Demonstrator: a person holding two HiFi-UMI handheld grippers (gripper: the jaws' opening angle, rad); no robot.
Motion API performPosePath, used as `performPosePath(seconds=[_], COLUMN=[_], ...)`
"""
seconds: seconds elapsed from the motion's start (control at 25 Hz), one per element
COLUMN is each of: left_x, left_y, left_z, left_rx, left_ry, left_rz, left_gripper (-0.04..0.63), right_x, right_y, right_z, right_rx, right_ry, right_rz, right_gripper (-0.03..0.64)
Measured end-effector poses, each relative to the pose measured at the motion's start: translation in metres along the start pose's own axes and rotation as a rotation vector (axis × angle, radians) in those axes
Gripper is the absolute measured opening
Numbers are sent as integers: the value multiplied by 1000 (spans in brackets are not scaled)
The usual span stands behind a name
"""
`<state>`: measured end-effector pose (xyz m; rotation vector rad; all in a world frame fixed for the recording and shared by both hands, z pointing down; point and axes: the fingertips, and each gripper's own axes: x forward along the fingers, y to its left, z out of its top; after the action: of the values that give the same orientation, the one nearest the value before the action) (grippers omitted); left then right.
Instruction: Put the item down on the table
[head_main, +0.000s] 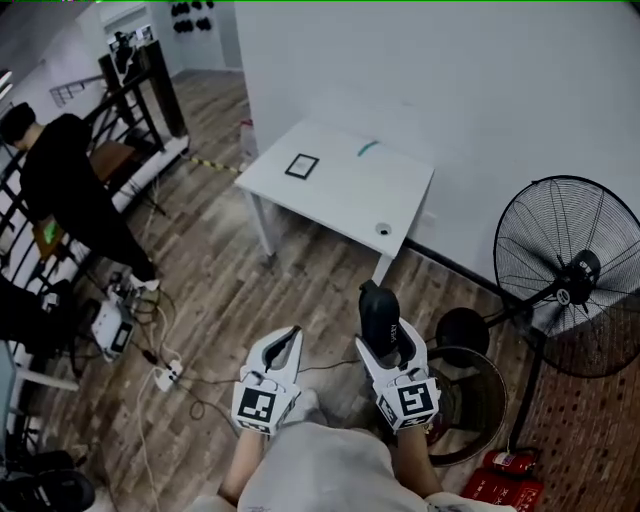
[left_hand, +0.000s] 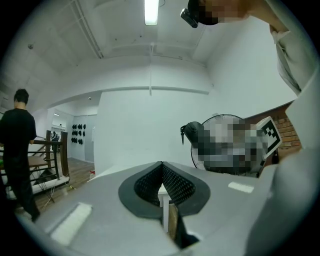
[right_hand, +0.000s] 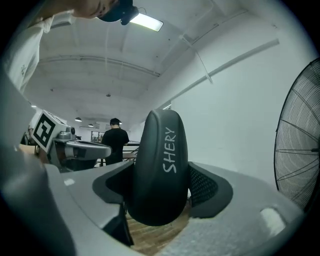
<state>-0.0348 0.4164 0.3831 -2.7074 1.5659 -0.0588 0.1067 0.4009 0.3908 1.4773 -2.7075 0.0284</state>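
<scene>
Nearest to us, the right claw (head_main: 392, 352) is clamped on the item, a dark case (right_hand: 159, 165) lettered SHERY. The case stands upright between the 2 jaws, and its rounded end rises well above their tips. The jaws are spread wide around it, with both pads pressing its sides.

Beside this claw, to its left, the left claw (left_hand: 161, 172) has its jaws together with nothing between them. Both claws hang over the wooden floor (head_main: 230, 300), close to the person's body.

Ahead of the right claw, and well apart from it, is the white table (head_main: 340, 190). It carries 1 square marker (head_main: 301, 166), 1 small round object (head_main: 383, 229) near the edge closest to the claw, and 1 teal strip (head_main: 368, 148) at the far side. A standing fan (head_main: 575, 275) is to the claw's right. A person in black (head_main: 65, 190) is far off to its left.

Assessment: the item is secured, but the placement is not done. In our judgement the carry to the table, the lowering and the release are all outstanding. The broad bare area of the tabletop looks adequate for the set-down.
</scene>
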Motion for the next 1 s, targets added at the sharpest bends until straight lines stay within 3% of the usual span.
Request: performPosePath(seconds=[0.16,0.56,1.0], left_x=[15,48,102], left_y=[29,67,112], left_z=[3,-7,0], left_rx=[-20,-45,-45], left_ry=[36,1,45], left_rz=[-3,-53,-13], left_gripper=[18,18,18], right_x=[29,76,140], right_y=[2,-2,-31], right_z=[0,-4,-4], right_rx=[-4,6,1], right_ry=[7,28,37], right_rz=[-26,-44,-27], right_gripper=[328,328,328])
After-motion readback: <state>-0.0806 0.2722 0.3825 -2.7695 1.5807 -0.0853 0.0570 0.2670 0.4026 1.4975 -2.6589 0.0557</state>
